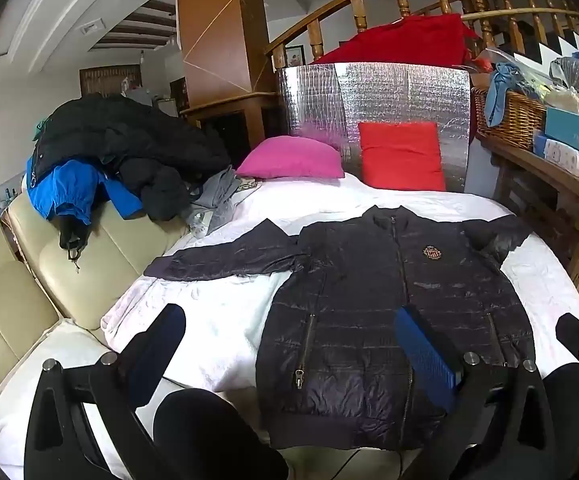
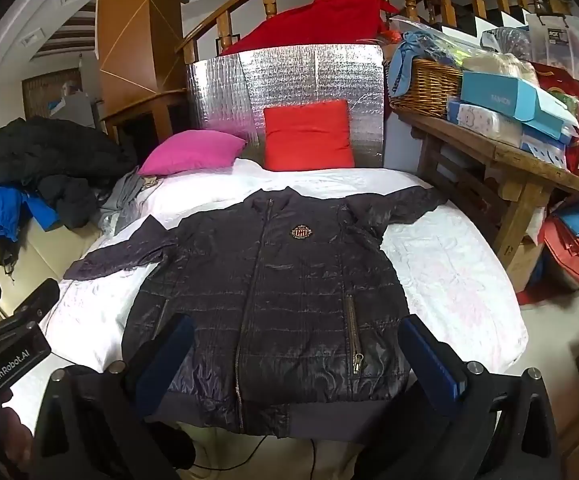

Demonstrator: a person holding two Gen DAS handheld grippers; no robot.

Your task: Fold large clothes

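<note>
A dark navy quilted jacket [image 1: 373, 300] [image 2: 273, 292] lies flat and face up on the white sheet [image 1: 217, 320] [image 2: 449, 276], zipped, with a round chest badge and both sleeves spread out sideways. My left gripper [image 1: 293, 320] hovers wide open over the jacket's lower left edge, with nothing between its blue pads. Above the jacket's hem my right gripper [image 2: 299, 330] is also wide open and holds nothing. The left gripper's black body shows at the left edge of the right wrist view, and the right gripper's body at the right edge of the left wrist view.
A pile of dark and blue coats [image 1: 109, 156] [image 2: 29, 176] rests on a cream sofa [image 1: 49, 280] at the left. Pink [image 1: 289, 158] and red [image 1: 401, 156] cushions lean at the bed's head. A cluttered wooden table [image 2: 529, 160] with a wicker basket [image 2: 425, 84] stands at the right.
</note>
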